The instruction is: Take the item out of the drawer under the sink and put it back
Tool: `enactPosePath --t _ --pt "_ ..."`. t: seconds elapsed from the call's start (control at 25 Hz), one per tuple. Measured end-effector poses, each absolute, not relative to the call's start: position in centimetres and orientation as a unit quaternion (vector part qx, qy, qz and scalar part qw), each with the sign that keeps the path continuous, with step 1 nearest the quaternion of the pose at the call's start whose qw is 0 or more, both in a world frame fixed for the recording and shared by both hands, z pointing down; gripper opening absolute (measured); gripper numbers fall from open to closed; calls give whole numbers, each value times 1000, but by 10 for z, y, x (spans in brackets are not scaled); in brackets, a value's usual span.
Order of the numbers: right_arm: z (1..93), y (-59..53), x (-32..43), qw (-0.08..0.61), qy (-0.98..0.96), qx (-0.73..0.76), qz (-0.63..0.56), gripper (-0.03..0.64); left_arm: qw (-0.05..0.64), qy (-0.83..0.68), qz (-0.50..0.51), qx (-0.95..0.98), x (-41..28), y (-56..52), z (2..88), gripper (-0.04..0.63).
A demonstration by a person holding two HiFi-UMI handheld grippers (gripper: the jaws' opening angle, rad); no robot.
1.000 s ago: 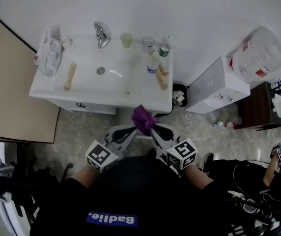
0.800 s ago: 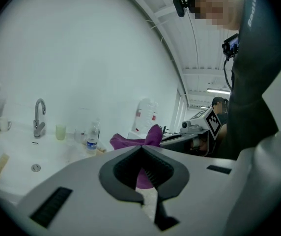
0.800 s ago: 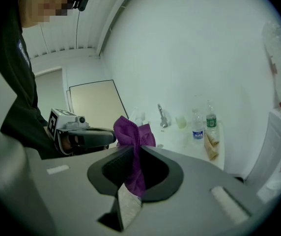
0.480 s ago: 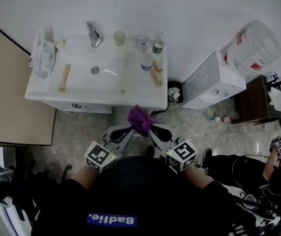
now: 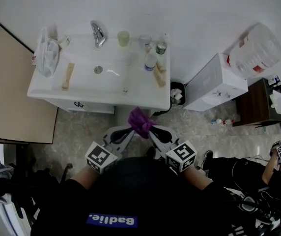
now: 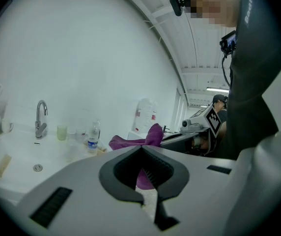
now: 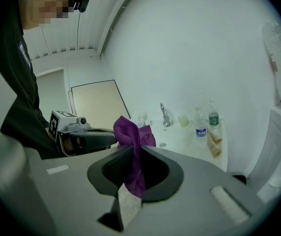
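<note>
1. Purple soft cloth (image 5: 140, 122) is up in the air, close to the person's body. It hangs over the grey stone floor (image 5: 81, 132), in front of the sink cupboard. It is not in the drawer.
2. The right gripper (image 7: 133, 149) has its jaws squeezed on the cloth. A bunch sticks up past the tips and a strip hangs down between them.
3. The left gripper (image 6: 141, 147) comes in from the other side. Its jaws are together at the tips, and they seem to pinch another edge of the same cloth.
4. Not much has changed in the last moment. Both grippers stayed where they were, and the cloth stayed bunched between them. Only the head camera wobbled a bit, so the sink slid a little in the picture.
5. A bit further away is the white drawer front (image 5: 96, 108) under the sink. It looks pushed in. I think the taking-out half is done and the putting-back half has not begun. The drawer would need pulling open first, and both grippers are busy with the cloth.
6. Above it is the white desk (image 5: 47, 90) with the sink in it. On it stand a shiny metal tap (image 5: 98, 33), a pale green cup (image 5: 124, 38) and a clear water bottle (image 5: 151, 63).
</note>
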State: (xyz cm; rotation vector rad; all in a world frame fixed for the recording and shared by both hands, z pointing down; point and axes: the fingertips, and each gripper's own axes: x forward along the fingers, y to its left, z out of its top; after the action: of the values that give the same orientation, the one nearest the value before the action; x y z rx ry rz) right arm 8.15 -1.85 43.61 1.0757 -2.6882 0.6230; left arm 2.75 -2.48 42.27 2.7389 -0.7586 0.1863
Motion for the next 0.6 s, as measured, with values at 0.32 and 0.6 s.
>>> enactPosePath --t 0.32,0.6 --pt "460 -19 74 111 -905 346 222 44 151 -271 71 948 21 -24 427 5" --pt "500 -28 56 140 -905 322 241 44 156 -281 76 944 5 -27 434 5"
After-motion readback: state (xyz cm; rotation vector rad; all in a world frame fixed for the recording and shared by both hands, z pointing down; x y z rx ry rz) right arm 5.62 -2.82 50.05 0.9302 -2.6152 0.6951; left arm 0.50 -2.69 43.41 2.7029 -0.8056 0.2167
